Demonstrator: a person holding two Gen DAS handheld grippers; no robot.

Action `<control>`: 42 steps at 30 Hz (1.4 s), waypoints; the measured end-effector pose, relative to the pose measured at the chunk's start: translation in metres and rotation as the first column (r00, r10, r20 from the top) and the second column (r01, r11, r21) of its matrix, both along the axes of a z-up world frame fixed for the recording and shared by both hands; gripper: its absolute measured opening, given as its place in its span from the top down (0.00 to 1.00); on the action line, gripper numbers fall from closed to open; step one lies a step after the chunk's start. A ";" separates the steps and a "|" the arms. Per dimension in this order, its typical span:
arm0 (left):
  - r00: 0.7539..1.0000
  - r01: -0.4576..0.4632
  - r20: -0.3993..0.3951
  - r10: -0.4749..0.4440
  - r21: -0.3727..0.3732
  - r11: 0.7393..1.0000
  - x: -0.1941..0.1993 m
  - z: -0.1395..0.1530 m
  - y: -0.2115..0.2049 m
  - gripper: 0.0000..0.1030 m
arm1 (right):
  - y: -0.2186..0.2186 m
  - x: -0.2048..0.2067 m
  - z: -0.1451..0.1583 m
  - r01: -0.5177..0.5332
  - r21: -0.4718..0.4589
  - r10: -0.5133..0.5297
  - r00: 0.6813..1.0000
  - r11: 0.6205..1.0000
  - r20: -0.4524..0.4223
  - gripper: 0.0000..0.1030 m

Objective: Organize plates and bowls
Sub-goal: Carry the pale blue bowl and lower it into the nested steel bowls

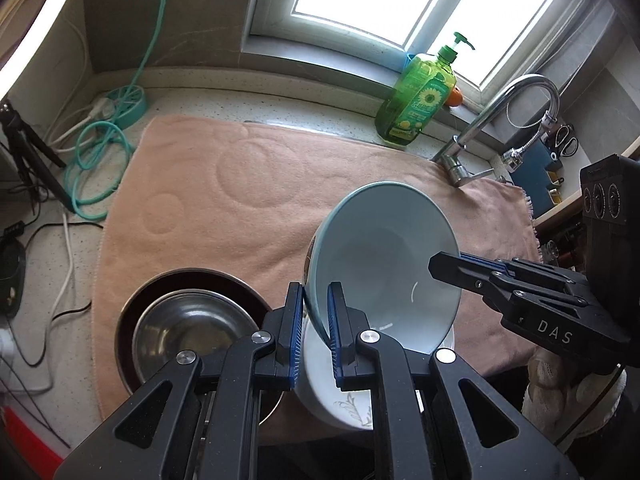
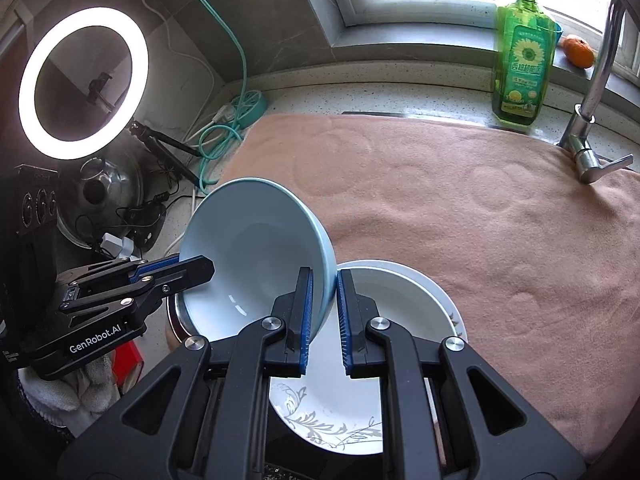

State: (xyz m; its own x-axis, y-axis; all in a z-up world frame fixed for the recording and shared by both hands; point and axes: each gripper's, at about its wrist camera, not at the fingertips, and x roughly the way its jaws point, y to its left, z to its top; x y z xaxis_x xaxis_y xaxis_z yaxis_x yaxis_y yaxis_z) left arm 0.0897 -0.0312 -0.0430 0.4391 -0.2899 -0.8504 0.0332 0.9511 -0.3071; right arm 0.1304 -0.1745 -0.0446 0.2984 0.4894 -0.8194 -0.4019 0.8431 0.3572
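Two grippers: both clamp one pale blue bowl by opposite sides of its rim.
Towel: a peach terry cloth spread over the counter; every dish sits on it or hangs above it.
Blue bowl: lifted clear of the towel and tipped up on edge, its hollow facing both wrist cameras, held between the two hands.
White bowl: patterned with grey leaves, resting on the towel directly under the blue bowl's lower rim; from the right wrist view it lies just below and right of the carried bowl.
Steel bowl: nested inside a dark red plate on the towel, just left of the white bowl.
Left gripper: fingers pressed onto the blue bowl's wall, one pad inside, one outside.
Right gripper: likewise pinching the opposite side of the rim, one pad on each face.
Key relation: the white bowl is straight beneath the held bowl, slightly nearer the right hand; the steel stack is nearer the left.
Next move, judged: level the blue bowl, then lower it into one of these. Both hands must tilt together or the rim may twist out of a grip.
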 end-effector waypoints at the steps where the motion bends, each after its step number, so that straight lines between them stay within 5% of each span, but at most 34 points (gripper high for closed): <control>1: 1.000 -0.006 0.001 0.006 0.002 1.000 -0.002 0.000 0.006 0.90 | 0.006 -0.001 0.000 -0.011 -0.002 0.011 1.000 1.000 -0.003 0.88; 20: 0.989 -0.105 -0.108 0.105 0.010 0.994 -0.034 -0.033 0.086 0.90 | 0.098 -0.009 -0.042 -0.148 -0.028 0.144 0.982 0.989 -0.126 0.88; 42: 0.979 -0.109 -0.176 0.107 0.003 0.994 -0.038 -0.055 0.105 0.90 | 0.119 -0.008 -0.066 -0.156 -0.044 0.143 0.967 0.987 -0.209 0.88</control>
State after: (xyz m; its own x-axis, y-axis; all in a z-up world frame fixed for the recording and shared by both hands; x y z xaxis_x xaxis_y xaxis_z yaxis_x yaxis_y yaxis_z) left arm 0.0513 0.0736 -0.0976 0.3122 -0.2545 -0.9153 -0.1245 0.9442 -0.3050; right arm 0.1224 -0.0558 -0.1103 0.0482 0.4643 -0.8843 -0.4486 0.8011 0.3962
